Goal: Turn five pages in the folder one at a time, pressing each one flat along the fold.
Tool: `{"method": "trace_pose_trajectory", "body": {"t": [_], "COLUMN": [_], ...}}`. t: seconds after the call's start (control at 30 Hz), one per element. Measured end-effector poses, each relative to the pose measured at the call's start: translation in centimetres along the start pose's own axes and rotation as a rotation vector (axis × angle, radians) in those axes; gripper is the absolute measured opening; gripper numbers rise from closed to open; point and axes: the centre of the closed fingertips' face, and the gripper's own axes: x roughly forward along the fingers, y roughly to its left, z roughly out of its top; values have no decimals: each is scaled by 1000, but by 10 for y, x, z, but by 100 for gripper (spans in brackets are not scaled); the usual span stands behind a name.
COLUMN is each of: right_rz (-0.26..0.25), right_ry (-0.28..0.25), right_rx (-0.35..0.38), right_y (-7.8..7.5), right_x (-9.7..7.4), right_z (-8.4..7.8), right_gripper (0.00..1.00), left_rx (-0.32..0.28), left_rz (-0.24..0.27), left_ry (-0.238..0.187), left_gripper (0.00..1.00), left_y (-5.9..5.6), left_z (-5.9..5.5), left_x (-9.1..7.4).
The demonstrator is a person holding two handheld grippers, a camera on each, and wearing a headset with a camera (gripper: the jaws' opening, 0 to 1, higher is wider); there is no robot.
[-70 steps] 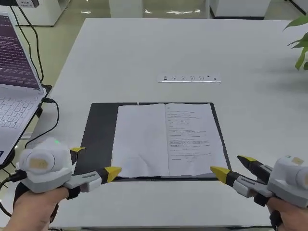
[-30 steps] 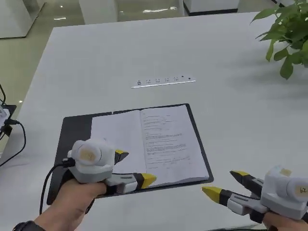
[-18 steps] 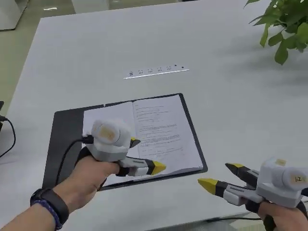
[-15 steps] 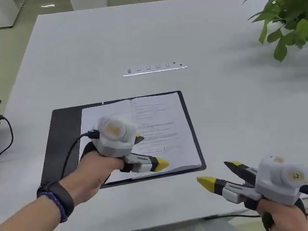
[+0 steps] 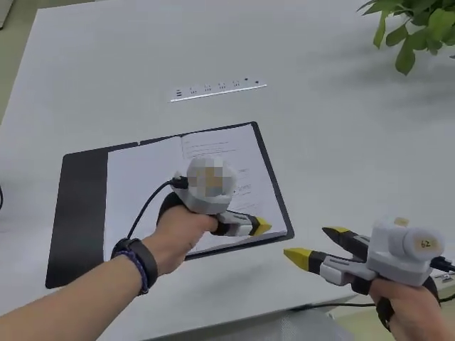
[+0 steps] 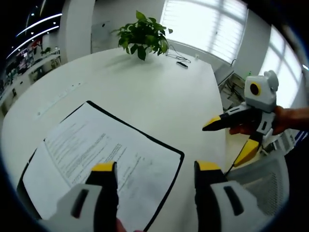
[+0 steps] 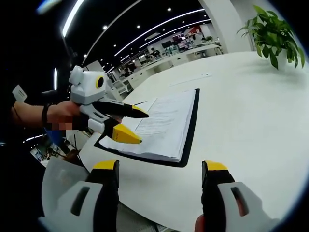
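White table [image 5: 341, 142], green plant [image 5: 412, 28] at far-R corner, socket strip [image 5: 217, 89] mid-table, bright windows [image 6: 203, 24]

The round label [image 5: 424, 244] on the housing of the right tongs [image 5: 315, 244] reads "62". Printed lines on the right page [image 5: 226, 150] of the folder [image 5: 78, 206] are too small to read.

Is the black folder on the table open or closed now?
Open: the folder lies spread flat, its printed page facing up.
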Motion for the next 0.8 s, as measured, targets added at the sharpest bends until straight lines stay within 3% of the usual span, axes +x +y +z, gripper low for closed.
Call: {"method": "trace_pose_trajectory", "body": {"t": [0.27, 0.4, 0.5, 0.67, 0.8], "right_rz": [-11, -12, -16, -16, -11], "right_ry": [-6, -6, 1, -1, 4], "right_rx": [25, 32, 36, 48, 40], "right_y": [-6, -7, -10, -13, -12], "right_x": [-3, -5, -7, -6, -1], "right_z": [-3, -5, -7, -7, -6], "right_gripper": [67, 67, 67, 67, 66], "left_rx": [23, 24, 28, 54, 57], "left_rz": [60, 93, 115, 138, 141], "left_ry": [-15, -1, 5, 49, 33], "left_gripper": [64, 65, 65, 65, 64], "left_y": [0, 5, 8, 13, 17], "left_z": [-3, -9, -12, -26, -27], "left_x": [32, 44, 46, 51, 51]}}
